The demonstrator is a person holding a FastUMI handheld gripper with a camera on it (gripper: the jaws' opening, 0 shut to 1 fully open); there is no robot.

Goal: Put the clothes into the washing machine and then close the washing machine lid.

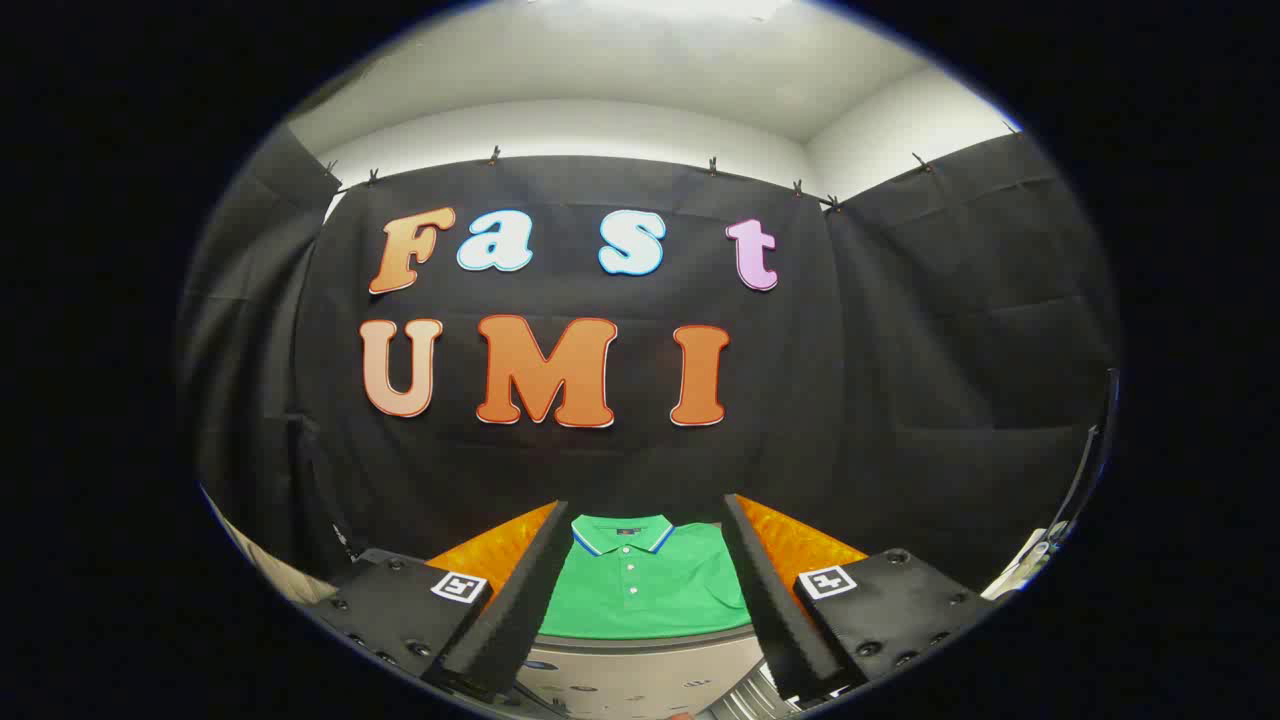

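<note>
Your gripper (645, 520) is released: its two fingers (520, 590) stand wide apart, pressing on nothing, with their tips raised toward the booth's black wall. Each finger carries a small square marker (459, 587) on its base block.

Take the shirt (645, 590) as your landmark. It is a green polo with a blue-and-white edged collar and a short row of white buttons down the placket. It lies flat, collar toward the wall, and you see it in the gap between your fingers, beyond and below them, touched by neither. Its sleeves and sides are hidden behind the fingers, so you cannot tell how far the cloth spreads.

Under the shirt is an orange table (800, 545), which shows on either side of it past the outer edges of your fingers. Nearer to you than the shirt, just at its lower hem, runs a grey curved rim, and below that a pale panel with small dark markings: this looks like the top of the washer (640, 675), seen only in part between the finger bases. You cannot tell from here whether its lid is up or down.

Behind the shirt the wall cloth hangs from clips, with a white wall and ceiling above it. Off to the right of the shirt, some pale objects sit too blurred to name.
</note>
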